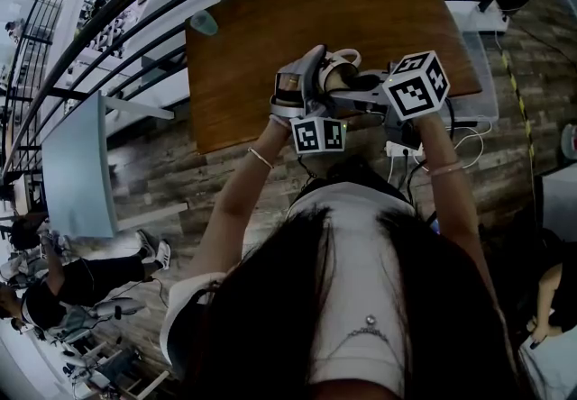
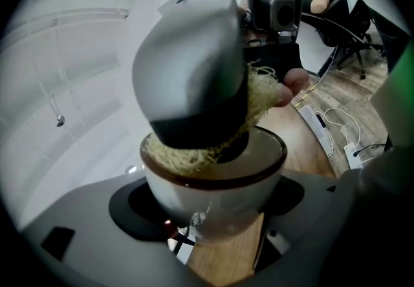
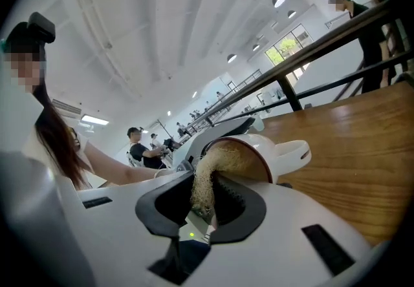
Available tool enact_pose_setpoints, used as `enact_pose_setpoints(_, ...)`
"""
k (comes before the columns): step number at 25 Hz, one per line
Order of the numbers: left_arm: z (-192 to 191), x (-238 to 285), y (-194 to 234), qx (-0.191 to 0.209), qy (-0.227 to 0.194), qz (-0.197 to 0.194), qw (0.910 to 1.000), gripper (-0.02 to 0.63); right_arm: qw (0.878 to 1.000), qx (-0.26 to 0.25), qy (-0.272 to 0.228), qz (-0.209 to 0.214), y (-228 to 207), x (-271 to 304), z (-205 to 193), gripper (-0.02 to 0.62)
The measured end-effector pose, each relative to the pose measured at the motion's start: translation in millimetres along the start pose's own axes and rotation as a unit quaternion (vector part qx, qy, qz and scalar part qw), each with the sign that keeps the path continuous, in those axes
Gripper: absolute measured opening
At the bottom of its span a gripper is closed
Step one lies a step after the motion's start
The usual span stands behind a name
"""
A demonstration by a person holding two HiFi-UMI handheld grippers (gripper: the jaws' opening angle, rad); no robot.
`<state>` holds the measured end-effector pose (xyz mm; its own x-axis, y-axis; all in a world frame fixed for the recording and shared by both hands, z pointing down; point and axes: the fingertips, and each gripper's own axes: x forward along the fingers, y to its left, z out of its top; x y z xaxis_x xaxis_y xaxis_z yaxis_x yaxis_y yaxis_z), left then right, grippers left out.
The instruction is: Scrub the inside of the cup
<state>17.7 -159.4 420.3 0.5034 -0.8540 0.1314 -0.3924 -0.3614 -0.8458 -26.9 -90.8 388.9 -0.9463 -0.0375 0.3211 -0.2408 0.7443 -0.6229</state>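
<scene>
A white cup (image 1: 343, 63) with a brown rim is held above the wooden table. My left gripper (image 1: 317, 83) is shut on the cup (image 2: 213, 195), its jaws standing wide against the two sides of the bowl. My right gripper (image 1: 359, 88) is shut on a pale, straw-coloured fibre scrubber (image 3: 204, 182). The scrubber (image 2: 184, 158) reaches into the cup and lies against the inner wall at the rim. In the right gripper view the cup (image 3: 259, 153) lies tipped toward me with its handle to the right. The cup's bottom is hidden by the scrubber and the right gripper (image 2: 213, 130).
Below the grippers lies the wooden table (image 1: 270, 38), with a small teal cup (image 1: 204, 22) near its far left corner. A black railing (image 1: 135, 2) runs behind it. A power strip with cables (image 1: 401, 150) lies on the floor by the person. Other people sit at the lower left.
</scene>
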Motion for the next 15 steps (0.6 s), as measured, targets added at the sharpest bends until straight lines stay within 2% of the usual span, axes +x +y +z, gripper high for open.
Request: enact_pose_setpoints(15,-7,3,-4,0.006,0.011,-0.01,0.9999,0.413,0.994,-0.06,0.079,-0.035,-9,6,-17,0.08)
